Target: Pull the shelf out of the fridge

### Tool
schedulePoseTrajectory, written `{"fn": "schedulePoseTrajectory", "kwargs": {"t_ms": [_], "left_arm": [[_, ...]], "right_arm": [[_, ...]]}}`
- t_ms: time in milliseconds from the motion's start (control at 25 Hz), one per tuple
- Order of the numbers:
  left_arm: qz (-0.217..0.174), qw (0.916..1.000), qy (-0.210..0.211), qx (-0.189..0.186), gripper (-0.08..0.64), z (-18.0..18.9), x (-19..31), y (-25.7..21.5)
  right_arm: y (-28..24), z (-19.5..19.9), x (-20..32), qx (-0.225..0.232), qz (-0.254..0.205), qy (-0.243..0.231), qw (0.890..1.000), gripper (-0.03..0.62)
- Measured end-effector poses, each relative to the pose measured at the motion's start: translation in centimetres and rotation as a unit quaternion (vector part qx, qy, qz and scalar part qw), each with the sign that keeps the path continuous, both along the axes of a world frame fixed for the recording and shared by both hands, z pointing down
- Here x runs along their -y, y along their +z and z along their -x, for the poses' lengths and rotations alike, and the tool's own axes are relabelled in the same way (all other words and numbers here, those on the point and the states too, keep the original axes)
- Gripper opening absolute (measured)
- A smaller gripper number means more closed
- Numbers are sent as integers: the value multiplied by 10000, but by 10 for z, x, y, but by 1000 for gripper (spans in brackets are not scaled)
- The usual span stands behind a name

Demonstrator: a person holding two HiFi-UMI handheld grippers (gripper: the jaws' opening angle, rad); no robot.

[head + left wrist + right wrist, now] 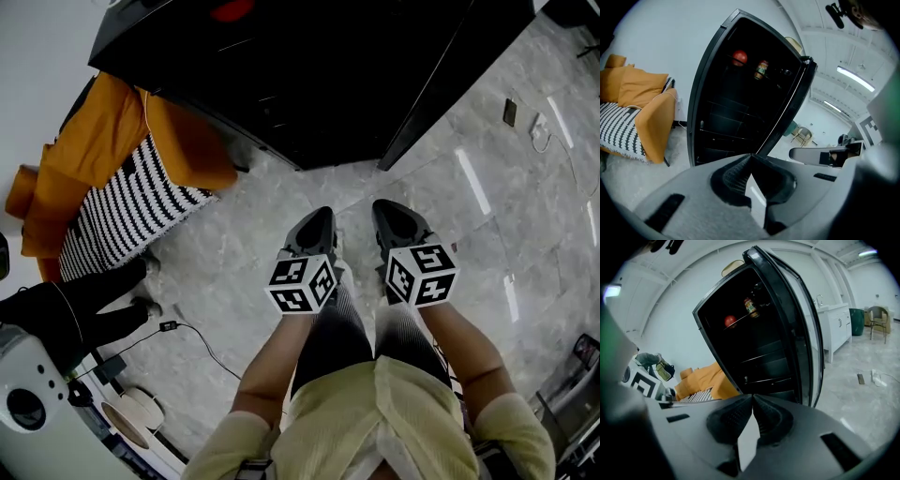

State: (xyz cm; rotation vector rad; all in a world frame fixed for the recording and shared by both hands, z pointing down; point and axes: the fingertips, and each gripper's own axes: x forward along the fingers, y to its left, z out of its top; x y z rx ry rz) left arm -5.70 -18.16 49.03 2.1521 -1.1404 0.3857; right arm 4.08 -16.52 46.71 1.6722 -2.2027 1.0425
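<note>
Before the one open fridge [309,84], left tongs [323,216] and right tongs [385,208] both sit pressed together, empty.

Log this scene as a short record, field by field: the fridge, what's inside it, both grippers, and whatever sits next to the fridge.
fridge: black, open, interior dark
door: swung wide open
upper shelf: red round item and a jar
lower shelves: seated inside, none visibly pulled out
left gripper: jaws shut, empty, short of the fridge
right gripper: jaws shut, empty, short of the fridge
beside fridge: orange seat with striped cushion
task status: shelf not yet touched
</note>
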Motion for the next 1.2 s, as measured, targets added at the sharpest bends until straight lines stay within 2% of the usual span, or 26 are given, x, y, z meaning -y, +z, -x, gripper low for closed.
{"fn": "schedulePoseTrajectory", "kwargs": {"t_ms": [280,640,760,1040,1200], "left_arm": [[67,9991,-402,-145,23,9,28,24],[131,9991,-388,-90,23,14,51,56],[57,9995,-325,29,23,16,60,67],[-75,9991,-369,-211,23,9,96,79],[-178,9991,-378,-79,23,7,111,88]], "right_arm": [[29,-1,24,28,21,245,9997,29],[66,1,51,-18,91,413,9991,30],[73,-4,64,-139,0,506,9986,30],[92,-7,93,-287,-81,661,9974,30],[107,-6,102,-367,-34,700,9969,31]]}}
